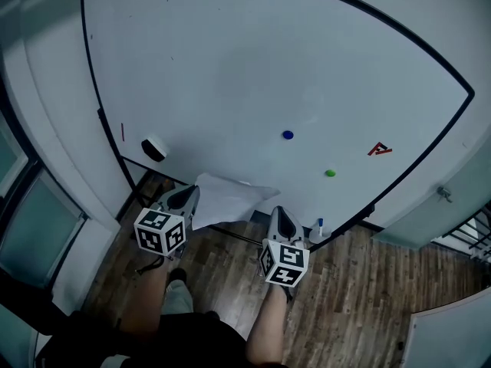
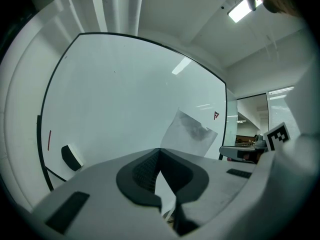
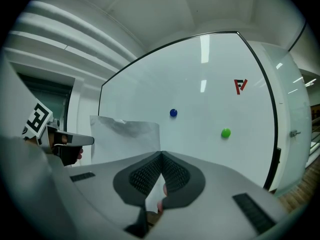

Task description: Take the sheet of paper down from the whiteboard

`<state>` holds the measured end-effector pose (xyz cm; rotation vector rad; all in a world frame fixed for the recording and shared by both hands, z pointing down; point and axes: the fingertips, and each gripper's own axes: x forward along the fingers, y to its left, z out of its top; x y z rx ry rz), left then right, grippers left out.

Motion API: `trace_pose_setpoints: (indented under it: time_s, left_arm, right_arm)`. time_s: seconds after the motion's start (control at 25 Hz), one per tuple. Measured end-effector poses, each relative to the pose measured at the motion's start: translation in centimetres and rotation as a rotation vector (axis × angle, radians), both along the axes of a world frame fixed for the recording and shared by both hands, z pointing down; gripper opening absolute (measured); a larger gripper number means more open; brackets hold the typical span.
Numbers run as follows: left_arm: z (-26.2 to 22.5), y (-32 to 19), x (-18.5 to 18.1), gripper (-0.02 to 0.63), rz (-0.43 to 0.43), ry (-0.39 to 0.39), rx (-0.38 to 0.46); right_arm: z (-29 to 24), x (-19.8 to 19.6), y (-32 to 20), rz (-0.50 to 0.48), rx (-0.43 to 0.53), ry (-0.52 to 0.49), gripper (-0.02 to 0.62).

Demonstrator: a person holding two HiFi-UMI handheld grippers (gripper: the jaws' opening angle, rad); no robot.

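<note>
The white sheet of paper point(image 1: 228, 198) is off the whiteboard point(image 1: 253, 67), hanging a little crumpled in front of its lower edge. My left gripper point(image 1: 186, 198) is shut on the sheet's left side. In the left gripper view the paper point(image 2: 190, 131) rises out from between the closed left gripper point(image 2: 159, 151). My right gripper point(image 1: 282, 219) is shut on the sheet's right lower corner. In the right gripper view the sheet point(image 3: 125, 139) stands to the left, pinched in the closed right gripper point(image 3: 161, 155).
A blue magnet point(image 1: 288, 135) and a green magnet point(image 1: 330, 172) sit on the board, with a red logo point(image 1: 379, 149) to their right. A black-and-white eraser point(image 1: 154, 149) sticks at the board's lower left. A small bottle point(image 1: 319, 228) stands by the lower frame. The floor is wood planks.
</note>
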<state>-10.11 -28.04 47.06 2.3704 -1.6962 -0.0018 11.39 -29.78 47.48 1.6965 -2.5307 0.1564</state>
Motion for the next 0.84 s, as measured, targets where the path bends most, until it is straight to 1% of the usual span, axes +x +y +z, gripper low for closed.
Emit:
trace_pose_setpoints:
  time_s: [0.44,0.64,0.84]
  left_arm:
    - [0.20,-0.23,0.56,0.020,0.005,0.013,-0.002]
    - [-0.05,-0.33,0.76,0.020,0.009,0.008,0.011]
    - [-0.26,-0.33,0.33,0.020,0.001,0.014,0.010]
  right_arm:
    - [-0.18,0.81,-0.05,0.014,-0.001,-0.002,0.025]
    - [-0.20,0.37,0.32,-0.019,0.000,0.015,0.025]
    - [-0.34,-0.08,0.36,-0.030,-0.001,0.020,0.025]
